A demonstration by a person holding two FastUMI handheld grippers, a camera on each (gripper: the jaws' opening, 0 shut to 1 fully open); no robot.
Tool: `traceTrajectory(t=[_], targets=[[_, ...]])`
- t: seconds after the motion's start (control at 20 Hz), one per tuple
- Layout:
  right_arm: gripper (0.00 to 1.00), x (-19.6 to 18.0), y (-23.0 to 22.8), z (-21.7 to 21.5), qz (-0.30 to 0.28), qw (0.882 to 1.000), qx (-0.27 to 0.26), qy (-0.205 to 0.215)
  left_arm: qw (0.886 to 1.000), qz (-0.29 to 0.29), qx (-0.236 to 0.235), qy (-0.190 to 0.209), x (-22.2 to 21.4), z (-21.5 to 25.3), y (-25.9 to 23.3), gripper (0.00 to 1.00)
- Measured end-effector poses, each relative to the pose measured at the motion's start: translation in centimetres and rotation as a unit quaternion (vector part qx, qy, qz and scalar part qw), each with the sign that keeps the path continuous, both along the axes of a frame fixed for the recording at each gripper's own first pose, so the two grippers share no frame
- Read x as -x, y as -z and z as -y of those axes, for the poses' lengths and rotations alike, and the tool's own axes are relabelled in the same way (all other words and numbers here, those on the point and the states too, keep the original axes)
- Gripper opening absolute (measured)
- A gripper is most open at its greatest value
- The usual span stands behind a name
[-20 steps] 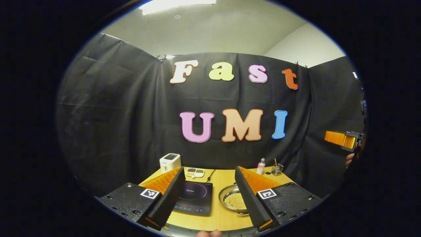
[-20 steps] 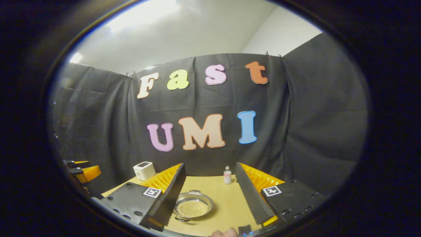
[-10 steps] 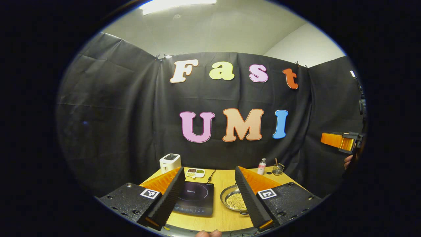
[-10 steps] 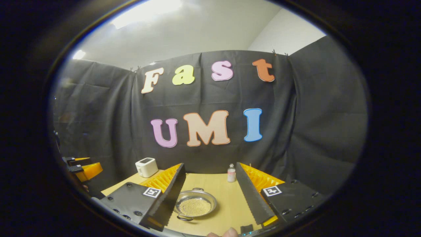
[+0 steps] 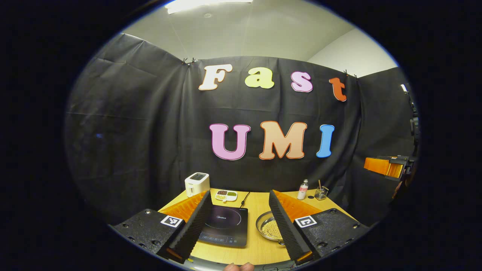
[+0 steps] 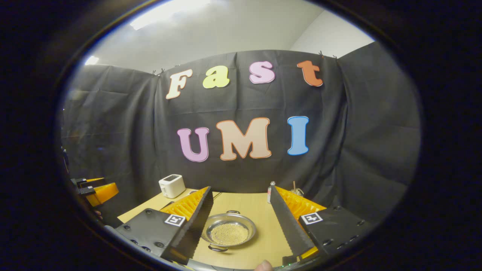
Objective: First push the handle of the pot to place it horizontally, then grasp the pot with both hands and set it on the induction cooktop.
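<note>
A shallow steel pot (image 6: 228,232) with small yellow beads in it sits on the wooden table (image 6: 263,226). One loop handle points away from me and the other toward me. My right gripper (image 6: 240,188) hangs open above and in front of it, holding nothing. In the left gripper view the pot (image 5: 266,228) lies right of the black induction cooktop (image 5: 225,224), partly behind one finger. My left gripper (image 5: 239,192) is open and holds nothing, raised over the table's near edge. Each gripper shows far off at the side of the other's view: the right gripper (image 5: 388,166) and the left gripper (image 6: 96,190).
At the back of the table stand a white toaster-like box (image 5: 197,183), a divided dish of beans (image 5: 226,195), a small bottle (image 5: 302,189) and a glass (image 5: 320,193). A black cable runs from the cooktop toward the back.
Both views have shifted a little forward and down, so more of the table shows. In the right gripper view the pot has grown larger and moved toward the centre. Both grippers stay open.
</note>
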State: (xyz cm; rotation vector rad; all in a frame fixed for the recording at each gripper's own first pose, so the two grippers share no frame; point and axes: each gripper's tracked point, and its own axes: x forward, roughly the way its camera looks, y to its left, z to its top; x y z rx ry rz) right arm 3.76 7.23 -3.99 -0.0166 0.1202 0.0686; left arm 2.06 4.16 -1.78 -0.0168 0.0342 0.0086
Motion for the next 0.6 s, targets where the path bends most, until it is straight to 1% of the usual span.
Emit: traceTrajectory(t=[0.1,0.2,0.25,0.3,0.35,0.4,0.45,0.5,0.55,0.6], targets=[[0.9,0.3,0.7,-0.8,-0.008,1.0,-0.001,0.001,1.0,-0.002,0.003,0.001,-0.4,-0.6,0.4,0.88],[0.73,-0.1,1.5,-1.3,-0.02,1.0,0.004,0.007,1.0,-0.006,0.005,0.003,-0.7,-1.3,0.8,0.88],[0.72,0.0,2.5,-1.5,-0.026,1.0,0.008,0.01,1.0,-0.006,0.006,0.007,-0.7,-1.5,0.9,0.88],[0.63,-0.1,2.9,-1.6,-0.031,0.999,0.012,0.012,1.0,-0.006,0.007,0.011,-0.9,-1.6,1.2,0.93],[0.63,-0.3,3.2,-1.8,-0.034,0.999,0.019,0.017,1.0,-0.008,0.006,0.015,-1.1,-1.8,1.4,0.97],[0.34,-0.4,3.7,-1.6,-0.038,0.999,0.025,0.023,1.0,-0.012,0.005,0.017,-1.2,-2.1,1.8,0.93],[0.27,-0.2,4.4,-1.7,-0.047,0.998,0.03,0.029,1.0,-0.015,0.005,0.016,-1.4,-2.4,2.0,0.93],[0.35,-0.3,5.4,-1.7,-0.061,0.997,0.033,0.029,1.0,-0.019,0.008,0.015,-1.6,-2.6,2.4,0.93],[0.35,-0.6,6.4,-2.0,-0.072,0.996,0.034,0.026,1.0,-0.023,0.013,0.014,-1.8,-2.7,2.8,0.93],[0.29,0.2,6.7,-2.0,-0.082,0.996,0.034,0.026,0.999,-0.027,0.019,0.012,-2.2,-2.8,3.2,0.93]])
